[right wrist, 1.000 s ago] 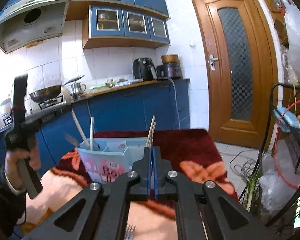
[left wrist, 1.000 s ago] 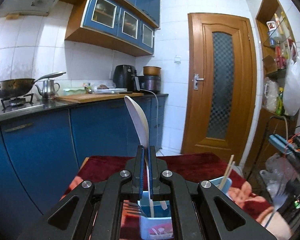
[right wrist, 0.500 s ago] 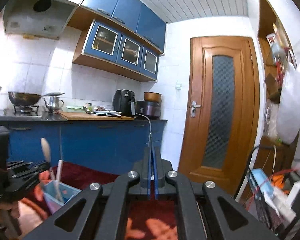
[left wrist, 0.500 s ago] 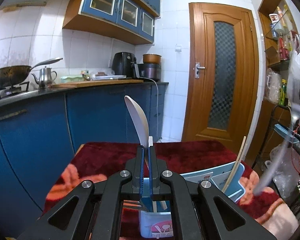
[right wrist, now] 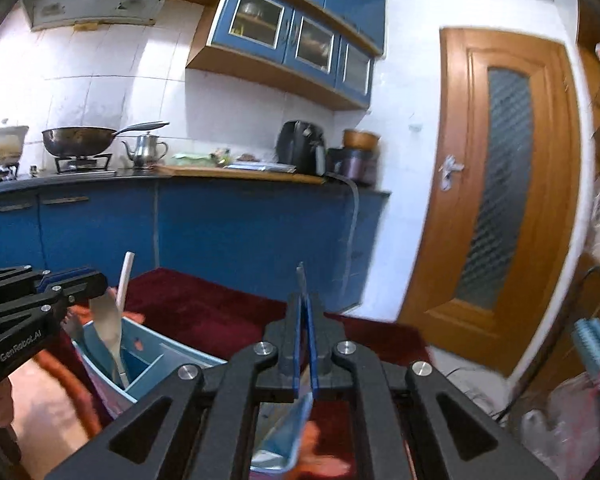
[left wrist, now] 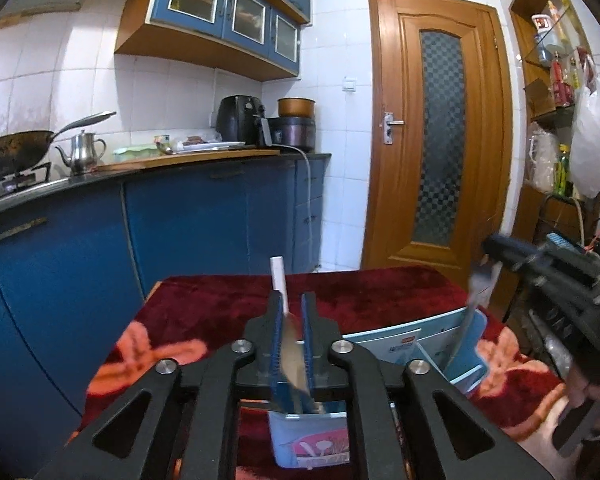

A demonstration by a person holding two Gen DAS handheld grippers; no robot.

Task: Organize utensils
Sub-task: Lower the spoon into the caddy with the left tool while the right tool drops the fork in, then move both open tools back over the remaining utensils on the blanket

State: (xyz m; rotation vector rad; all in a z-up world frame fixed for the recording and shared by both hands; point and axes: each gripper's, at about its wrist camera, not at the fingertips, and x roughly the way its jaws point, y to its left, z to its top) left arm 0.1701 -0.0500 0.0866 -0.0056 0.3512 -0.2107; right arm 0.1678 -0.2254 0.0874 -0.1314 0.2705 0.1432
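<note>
The left tool (left wrist: pixel 292 312) is spread around a spoon (left wrist: pixel 290 344) standing in the holder (left wrist: pixel 312 436); a fork (right wrist: pixel 301 280) is pinched by the right tool (right wrist: pixel 305 312).

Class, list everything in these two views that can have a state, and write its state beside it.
left gripper: open, jaws either side of the spoon
spoon: standing in the holder, handle up
right gripper: shut on the metal utensil
metal utensil: gripped, lower end in the holder, blurred
holder: upright on the red cloth
door: shut
</note>
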